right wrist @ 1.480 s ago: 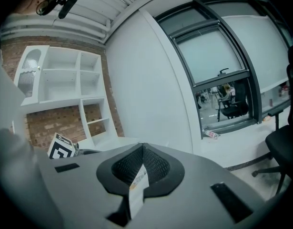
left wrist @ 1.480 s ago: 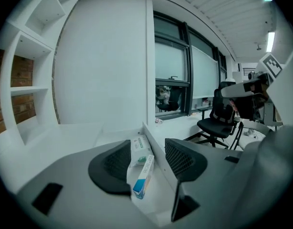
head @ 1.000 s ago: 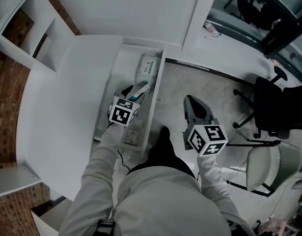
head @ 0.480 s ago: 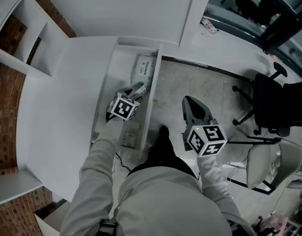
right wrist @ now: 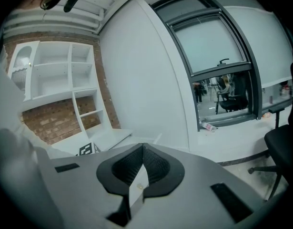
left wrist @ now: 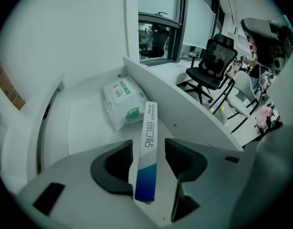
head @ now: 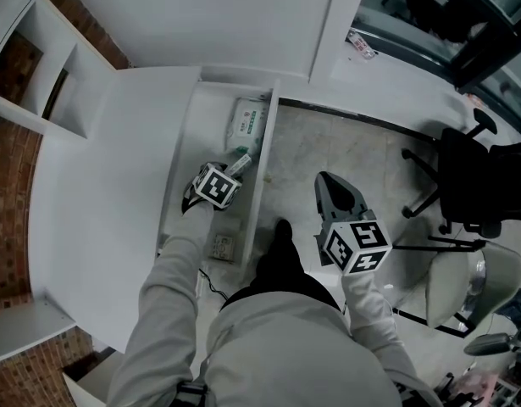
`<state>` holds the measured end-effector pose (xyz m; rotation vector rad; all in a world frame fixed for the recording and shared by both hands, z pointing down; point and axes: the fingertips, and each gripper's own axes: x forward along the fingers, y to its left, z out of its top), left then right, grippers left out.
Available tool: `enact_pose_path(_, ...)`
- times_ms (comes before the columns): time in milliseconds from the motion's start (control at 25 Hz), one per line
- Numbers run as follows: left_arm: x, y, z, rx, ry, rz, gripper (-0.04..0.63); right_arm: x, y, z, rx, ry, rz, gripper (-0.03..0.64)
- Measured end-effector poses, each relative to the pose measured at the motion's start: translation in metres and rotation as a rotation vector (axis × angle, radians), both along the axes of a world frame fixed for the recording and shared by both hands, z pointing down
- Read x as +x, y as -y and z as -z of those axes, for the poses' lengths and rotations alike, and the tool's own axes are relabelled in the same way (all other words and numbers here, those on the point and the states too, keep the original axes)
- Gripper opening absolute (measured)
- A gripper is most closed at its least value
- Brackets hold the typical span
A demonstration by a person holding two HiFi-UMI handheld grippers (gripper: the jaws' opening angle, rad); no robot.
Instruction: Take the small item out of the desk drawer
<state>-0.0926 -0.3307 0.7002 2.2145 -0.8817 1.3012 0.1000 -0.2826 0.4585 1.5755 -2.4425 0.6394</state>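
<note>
Drawer (head: 177, 185) open in a white counter (head: 99, 193), with the left tongs (head: 230, 170) over it, pinching a slim white-and-blue box (left wrist: 149, 142) that runs lengthwise between the jaws. The box sits close to the drawer's right wall, its far end pointing toward a white-and-green packet of wipes (left wrist: 121, 101) lying at the back of the drawer. A small flat item (head: 222, 244) rests at the drawer's near end, behind the left tongs. The right tongs (right wrist: 142, 151) are pressed together on nothing, held over the floor to the right of the drawer and apart from it. A black office chair (head: 476, 181) stands farther right.
</note>
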Motion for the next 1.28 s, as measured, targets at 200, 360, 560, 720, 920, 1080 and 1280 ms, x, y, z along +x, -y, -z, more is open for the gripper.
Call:
enact_pose_path(200,0.003,-0.008,0.008,-0.05,0.025,-0.009,0.202,-0.004,0.003,-0.003,-0.007,-0.002,0.006,0.028)
enact_pose_path(360,0.008,-0.011,-0.005,-0.074,0.016,-0.021,0.183,-0.005,0.004,-0.004,-0.011,-0.005,0.007,0.028)
enact_pose_path(560,0.006,-0.012,-0.011,-0.084,0.046,-0.01,0.13,-0.003,0.004,-0.005,-0.017,-0.006,0.004,0.028)
enact_pose_path(720,0.007,-0.013,-0.01,-0.065,0.063,-0.012,0.081,-0.001,0.003,-0.006,-0.019,-0.006,0.004,0.028)
enact_pose_path(920,0.011,-0.016,0.005,-0.03,0.037,-0.008,0.077,-0.003,0.0,-0.005,-0.015,-0.001,0.013,0.028)
enact_pose_path(1080,0.011,-0.016,0.024,0.018,-0.013,0.034,0.075,-0.008,-0.003,-0.002,-0.006,0.001,0.025,0.028)
enact_pose_path(1280,0.003,-0.012,0.057,0.117,-0.074,0.123,0.075,-0.015,-0.007,0.002,0.006,0.004,0.044,0.028)
